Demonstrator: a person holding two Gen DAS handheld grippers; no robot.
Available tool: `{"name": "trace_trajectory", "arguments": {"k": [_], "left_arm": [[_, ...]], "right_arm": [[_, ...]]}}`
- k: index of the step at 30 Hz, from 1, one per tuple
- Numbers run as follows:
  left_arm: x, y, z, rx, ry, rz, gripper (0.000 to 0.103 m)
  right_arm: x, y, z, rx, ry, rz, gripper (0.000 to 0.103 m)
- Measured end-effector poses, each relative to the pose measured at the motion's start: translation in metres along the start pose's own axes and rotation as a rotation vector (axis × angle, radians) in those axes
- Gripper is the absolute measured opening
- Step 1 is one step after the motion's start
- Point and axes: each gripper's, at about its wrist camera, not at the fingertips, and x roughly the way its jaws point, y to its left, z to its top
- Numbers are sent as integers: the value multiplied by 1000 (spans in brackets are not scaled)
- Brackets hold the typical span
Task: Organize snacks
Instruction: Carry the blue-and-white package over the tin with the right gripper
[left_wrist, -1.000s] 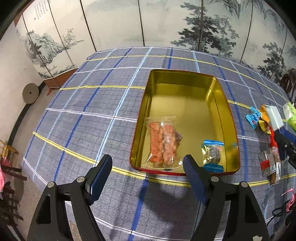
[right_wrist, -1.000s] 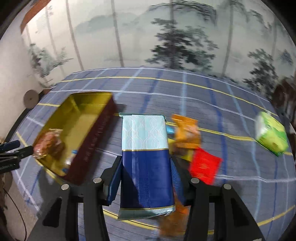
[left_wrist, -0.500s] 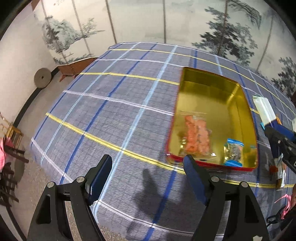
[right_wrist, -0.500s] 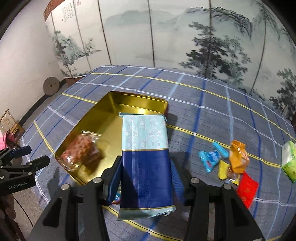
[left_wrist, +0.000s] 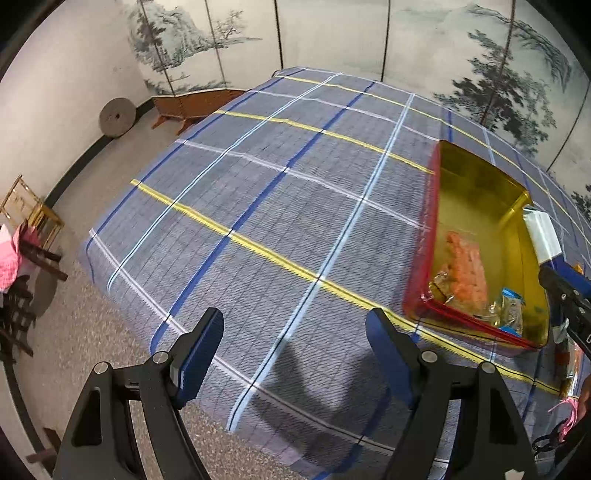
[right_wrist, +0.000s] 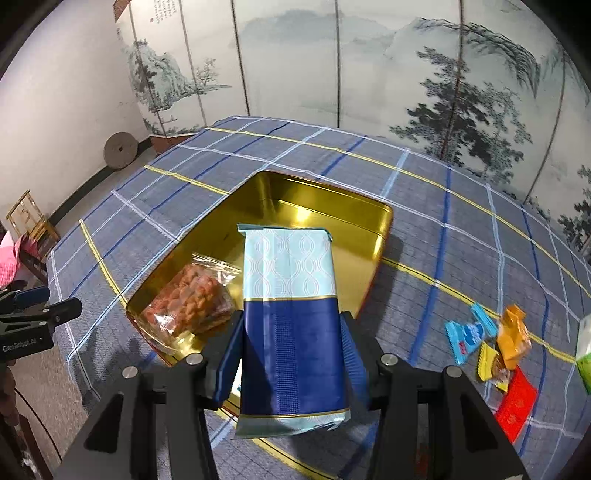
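Observation:
My right gripper (right_wrist: 291, 354) is shut on a blue and pale-blue snack pack (right_wrist: 291, 314) and holds it above the near end of the gold tin (right_wrist: 332, 206). In the tin lies a clear bag of orange snacks (right_wrist: 188, 302). My left gripper (left_wrist: 295, 350) is open and empty, over the checked cloth left of the tin (left_wrist: 476, 184). In the left wrist view the orange bag (left_wrist: 465, 269) and a small blue-topped packet (left_wrist: 511, 314) lie in the tin, and the held pack (left_wrist: 543, 236) shows at the right edge.
Several small snack packets lie on the cloth right of the tin: blue (right_wrist: 463, 338), orange (right_wrist: 511, 336), yellow (right_wrist: 487, 360), red (right_wrist: 515, 404). A green pack (right_wrist: 583, 354) is at the right edge. The table edge and floor lie to the left, with a painted screen behind.
My right gripper has carried the blue pack left from the loose snacks to above the tin. My left gripper has moved left, away from the tin, staying open.

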Motion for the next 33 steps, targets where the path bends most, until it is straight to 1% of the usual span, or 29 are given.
{"name": "trace_trajectory", "arguments": {"k": [6,10,21,25,33], "left_arm": [[-1,6,-3,-2,5,17,77],[0,8,-4,-2,13,31,77],[1,4,-4,5,19,15,77],[1,1,-4,6,19,3,77],[-2,-12,-3,26,12,-24,77]], "right_arm": [[15,12,2,-42,10,28,51],[23,18,2,-68,21,28,51],[44,29,4,-79,50,20,51],[54,30,2,-75,81,16,51],[56,27,-3,-65,86,5,51]]}}
